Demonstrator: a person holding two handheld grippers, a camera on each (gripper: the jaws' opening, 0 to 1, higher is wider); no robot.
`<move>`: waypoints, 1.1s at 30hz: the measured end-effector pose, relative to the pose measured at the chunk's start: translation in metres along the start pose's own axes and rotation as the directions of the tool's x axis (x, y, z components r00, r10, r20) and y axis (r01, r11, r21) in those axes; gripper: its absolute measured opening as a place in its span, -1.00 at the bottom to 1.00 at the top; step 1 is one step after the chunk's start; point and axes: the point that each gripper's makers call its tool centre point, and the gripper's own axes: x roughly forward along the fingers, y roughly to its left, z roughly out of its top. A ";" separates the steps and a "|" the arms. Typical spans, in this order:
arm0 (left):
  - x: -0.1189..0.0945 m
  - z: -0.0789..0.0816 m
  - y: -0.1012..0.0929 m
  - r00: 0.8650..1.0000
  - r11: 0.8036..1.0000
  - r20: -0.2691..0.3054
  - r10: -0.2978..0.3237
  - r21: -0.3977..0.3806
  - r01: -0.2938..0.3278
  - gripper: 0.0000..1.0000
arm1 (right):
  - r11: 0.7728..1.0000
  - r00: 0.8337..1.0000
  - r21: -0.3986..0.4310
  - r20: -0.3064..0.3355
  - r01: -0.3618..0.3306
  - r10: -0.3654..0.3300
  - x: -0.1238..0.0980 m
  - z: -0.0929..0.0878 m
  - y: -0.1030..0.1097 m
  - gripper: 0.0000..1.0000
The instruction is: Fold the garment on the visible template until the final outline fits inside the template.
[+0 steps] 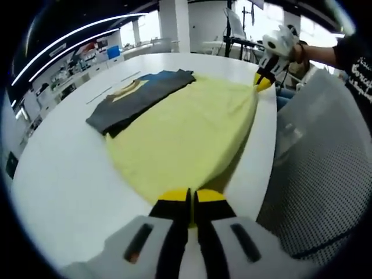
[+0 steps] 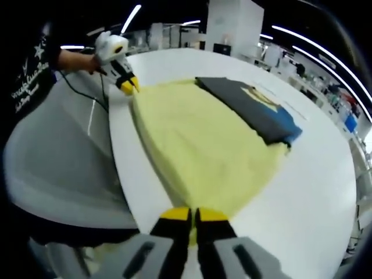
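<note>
A pale yellow garment (image 1: 186, 133) lies mid-frame on a white table (image 1: 64, 180). Upper left, a dark grey shirt (image 1: 139, 96) shows blue and yellow patches. The gripper (image 1: 190, 200) tips are yellow and black.

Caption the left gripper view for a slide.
Both tongs, left and right, pinch opposite ends of a yellow garment beside a dark shirt on a white table.

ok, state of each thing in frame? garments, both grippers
yellow garment: spread flat on the white table, two corners at the near edge pinched.
dark garment: folded, lying partly on the yellow one's far side.
left gripper: jaws shut on a yellow garment corner.
right gripper: jaws shut on the other corner.
</note>
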 end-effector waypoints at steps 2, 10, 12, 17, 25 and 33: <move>-0.003 0.002 -0.001 1.000 1.000 0.002 0.002 0.002 -0.002 -1.00 | 1.000 1.000 0.007 0.006 0.002 -0.002 -0.002 0.000 0.001 -1.00; -0.015 0.003 -0.009 1.000 0.999 0.004 0.028 0.019 -0.028 -1.00 | 1.000 1.000 0.012 0.019 -0.010 0.010 -0.011 -0.002 0.013 -1.00; -0.017 0.002 -0.012 1.000 0.999 0.001 0.031 0.014 -0.031 -1.00 | 1.000 1.000 0.016 0.021 -0.015 0.014 -0.013 -0.002 0.016 -1.00; -0.021 -0.001 -0.022 1.000 1.000 0.002 0.028 0.011 -0.029 -1.00 | 1.000 1.000 0.011 0.013 -0.027 0.026 -0.017 -0.005 0.026 -1.00; -0.029 -0.004 -0.033 1.000 1.000 -0.002 0.014 -0.009 -0.014 -1.00 | 0.999 0.999 0.006 0.002 -0.044 0.044 -0.026 -0.010 0.036 -1.00; -0.039 -0.001 -0.047 1.000 1.000 -0.017 -0.011 -0.015 0.010 -1.00 | 0.998 0.998 -0.002 -0.007 -0.060 0.060 -0.036 -0.013 0.045 -1.00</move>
